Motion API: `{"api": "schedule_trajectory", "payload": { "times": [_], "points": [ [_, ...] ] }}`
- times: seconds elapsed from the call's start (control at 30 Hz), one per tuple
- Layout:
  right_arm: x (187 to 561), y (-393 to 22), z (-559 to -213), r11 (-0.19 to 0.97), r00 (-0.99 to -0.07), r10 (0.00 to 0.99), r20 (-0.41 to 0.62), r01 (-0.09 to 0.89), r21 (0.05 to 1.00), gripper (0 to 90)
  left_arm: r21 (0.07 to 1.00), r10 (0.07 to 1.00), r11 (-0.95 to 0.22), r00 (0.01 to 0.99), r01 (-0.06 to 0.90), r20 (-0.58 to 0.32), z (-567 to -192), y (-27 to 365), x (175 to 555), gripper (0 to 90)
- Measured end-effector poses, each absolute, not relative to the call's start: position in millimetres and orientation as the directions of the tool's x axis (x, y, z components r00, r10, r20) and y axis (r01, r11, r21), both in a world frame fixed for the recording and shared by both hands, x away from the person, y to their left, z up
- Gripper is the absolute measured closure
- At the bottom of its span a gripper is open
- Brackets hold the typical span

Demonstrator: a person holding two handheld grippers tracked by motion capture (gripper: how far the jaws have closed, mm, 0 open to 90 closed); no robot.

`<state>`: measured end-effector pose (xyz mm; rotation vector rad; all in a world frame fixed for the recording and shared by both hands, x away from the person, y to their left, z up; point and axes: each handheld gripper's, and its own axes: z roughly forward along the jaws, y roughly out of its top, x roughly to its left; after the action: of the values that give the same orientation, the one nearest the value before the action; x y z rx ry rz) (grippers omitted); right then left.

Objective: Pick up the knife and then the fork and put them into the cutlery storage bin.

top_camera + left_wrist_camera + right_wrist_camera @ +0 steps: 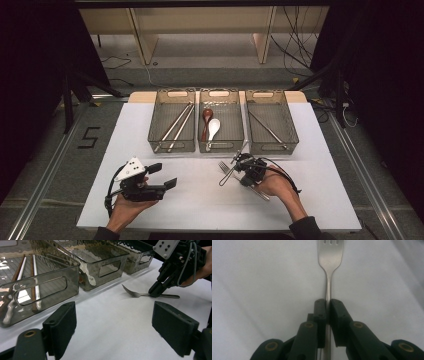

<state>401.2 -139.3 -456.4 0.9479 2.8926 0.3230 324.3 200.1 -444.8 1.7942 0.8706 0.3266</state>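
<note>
Right gripper (328, 302) clamped tight on the fork (330, 255), pads pinching the slim handle just below the neck, tines pointing straight ahead over bare white table (200, 200). Seen from the left gripper view, same story: right gripper (156, 293) tipped down, fork (136, 293) lying low on the tabletop, head curling up slightly, handle end poking out behind the jaws. Grip made, lift not yet begun, by the look of it.

Left gripper (165, 176) idle at the near left, jaws spread wide, nothing between them, resting in the hand well apart from the fork.

Farther out, three smoky clear bins in a row along the far edge. Left bin (172, 145) holding chopsticks (175, 125), several pairs side by side. Middle bin (220, 147) holding two spoons, a brown spoon (206, 117) and a white spoon (214, 127). Right bin (272, 145) with a single long metal utensil (267, 129) laid corner to corner, too thin to name for sure.

Sorting mostly done, then: chopsticks and spoons already binned, fork the last loose piece on the table. Remaining: raise it, carry it across, release into a bin, most likely the right one with the other metal piece.
</note>
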Motion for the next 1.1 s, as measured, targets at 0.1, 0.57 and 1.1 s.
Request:
{"api": "schedule_trajectory", "payload": {
  "times": [0.1,0.57,1.1],
  "points": [
    [400.4,-139.0,-456.2,0.794,-0.811,0.585,-0.019,0.567,0.219,84.5,0.899,0.695,-0.169,0.696,0.403,-0.182,-444.8,200.1,324.4,19.5],
    [396.4,-145.8,-442.2,0.781,-0.815,0.58,-0.007,0.553,0.29,85.1,0.899,0.696,-0.169,0.695,0.403,-0.181,-444.8,200.4,324.4,19.5],
    [396.1,-155.6,-412.5,0.728,-0.806,0.591,0.023,0.546,0.416,85.1,0.9,0.698,-0.167,0.693,0.402,-0.18,-444.6,200.6,324.3,19.5]
  ]
}}
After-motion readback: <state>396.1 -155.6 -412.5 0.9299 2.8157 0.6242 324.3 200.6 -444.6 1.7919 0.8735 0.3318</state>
